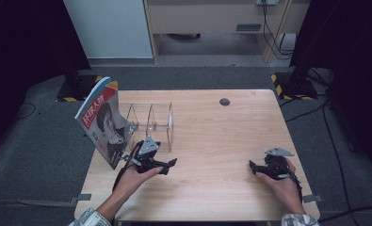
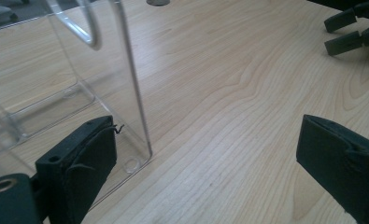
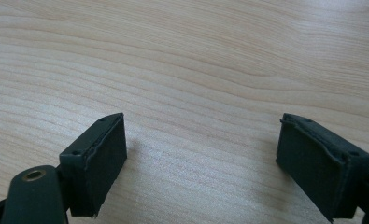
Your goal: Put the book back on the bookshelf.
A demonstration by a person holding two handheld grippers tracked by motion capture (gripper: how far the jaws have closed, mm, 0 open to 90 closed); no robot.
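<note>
Light wood grain covers the desk, and your two grippers sit low over its near half, well apart. Your left gripper lies near the left edge, just beside the clear acrylic rack; its jaws stand wide with bare desk between them, gripping nothing. Your right gripper rests near the near right corner, jaws spread wide over plain wood and holding nothing.

The high view gives the magazine, red-covered with a portrait, leaning tilted against the rack's left end, at the desk's left edge. The left gripper view adds close detail: the rack's transparent divider rises just beside the left-hand pad, and the right gripper's dark jaw tips show far off at the top right. A round grommet sits near the far edge.
</note>
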